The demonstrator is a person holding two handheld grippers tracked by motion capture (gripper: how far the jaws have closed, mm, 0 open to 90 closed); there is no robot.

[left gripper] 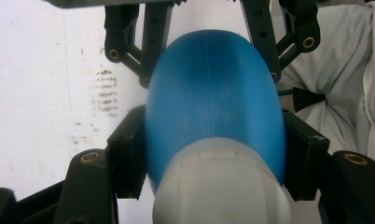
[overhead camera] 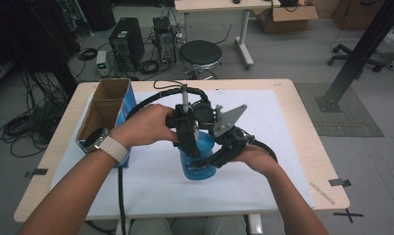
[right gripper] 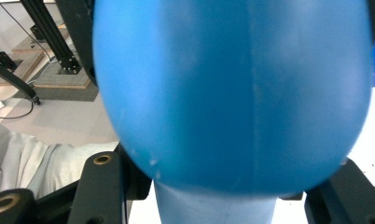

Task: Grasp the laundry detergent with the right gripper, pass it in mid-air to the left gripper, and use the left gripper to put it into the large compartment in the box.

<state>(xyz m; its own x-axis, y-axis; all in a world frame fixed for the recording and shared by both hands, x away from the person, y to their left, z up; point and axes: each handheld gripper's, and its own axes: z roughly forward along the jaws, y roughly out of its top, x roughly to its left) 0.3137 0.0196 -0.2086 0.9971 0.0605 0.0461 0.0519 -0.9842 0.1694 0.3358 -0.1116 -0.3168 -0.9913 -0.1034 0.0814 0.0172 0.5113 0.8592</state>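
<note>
Left gripper (overhead camera: 189,142) and right gripper (overhead camera: 219,155) were clamped on blue bottle (overhead camera: 197,159); bottle could be squeezed out if jaws slipped on rounded wall.

Light is even and soft, shadows on the table (overhead camera: 288,161) are weak. The blue bottle (right gripper: 232,93) is blurred in the right gripper view; high view is grainy.

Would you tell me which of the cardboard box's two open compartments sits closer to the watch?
The nearer compartment, right beside the watch; the other compartment lies farther back.
</note>
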